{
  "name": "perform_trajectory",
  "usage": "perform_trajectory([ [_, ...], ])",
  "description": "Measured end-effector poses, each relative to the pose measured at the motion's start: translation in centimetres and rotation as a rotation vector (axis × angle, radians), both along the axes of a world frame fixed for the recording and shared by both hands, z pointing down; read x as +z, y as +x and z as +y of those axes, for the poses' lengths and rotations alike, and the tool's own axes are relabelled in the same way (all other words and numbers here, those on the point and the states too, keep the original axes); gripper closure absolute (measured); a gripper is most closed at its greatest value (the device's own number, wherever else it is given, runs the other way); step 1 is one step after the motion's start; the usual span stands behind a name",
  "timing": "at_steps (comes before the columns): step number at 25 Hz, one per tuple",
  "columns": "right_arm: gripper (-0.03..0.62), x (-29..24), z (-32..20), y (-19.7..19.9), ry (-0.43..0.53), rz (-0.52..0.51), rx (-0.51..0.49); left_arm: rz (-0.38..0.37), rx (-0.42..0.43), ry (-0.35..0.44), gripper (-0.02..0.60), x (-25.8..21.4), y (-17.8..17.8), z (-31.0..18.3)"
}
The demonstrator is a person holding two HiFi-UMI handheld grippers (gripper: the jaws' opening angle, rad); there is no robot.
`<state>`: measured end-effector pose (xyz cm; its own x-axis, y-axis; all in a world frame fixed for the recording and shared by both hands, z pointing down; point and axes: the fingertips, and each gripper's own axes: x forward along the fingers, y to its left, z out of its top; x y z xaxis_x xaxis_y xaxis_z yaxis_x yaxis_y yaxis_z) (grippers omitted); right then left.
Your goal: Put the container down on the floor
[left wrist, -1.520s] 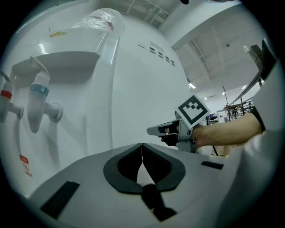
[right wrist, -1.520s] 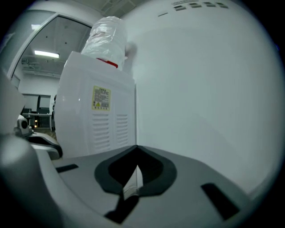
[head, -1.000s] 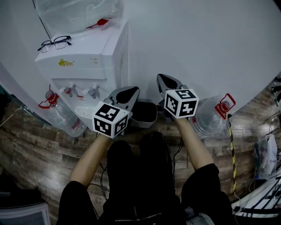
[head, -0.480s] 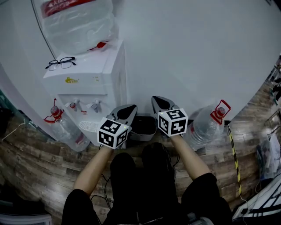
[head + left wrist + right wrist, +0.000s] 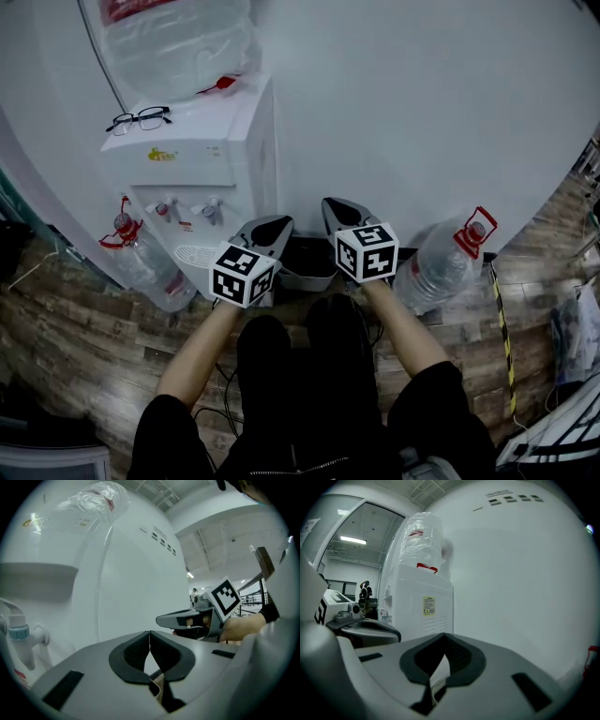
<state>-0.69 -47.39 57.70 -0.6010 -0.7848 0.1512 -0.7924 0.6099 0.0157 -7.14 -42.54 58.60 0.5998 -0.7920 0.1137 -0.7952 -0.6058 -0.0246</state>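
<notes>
Pinching the thin rim of the dark rectangular plastic container in closed jaws, left gripper at its nine o'clock, right gripper at three; holding it at twelve o'clock, white water dispenser standing beyond at ten.

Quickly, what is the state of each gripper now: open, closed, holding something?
Left gripper: closed on the thin rim of the container.
Right gripper: closed, also on the container's rim.
</notes>
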Motion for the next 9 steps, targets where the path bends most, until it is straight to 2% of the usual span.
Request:
perform_trajectory([
  [9, 0.585, 0.4, 0.0, -0.33, -0.017, 0.0, -0.008, 0.009, -0.005, -0.008, 0.566, 0.42, -0.47, 0.16],
])
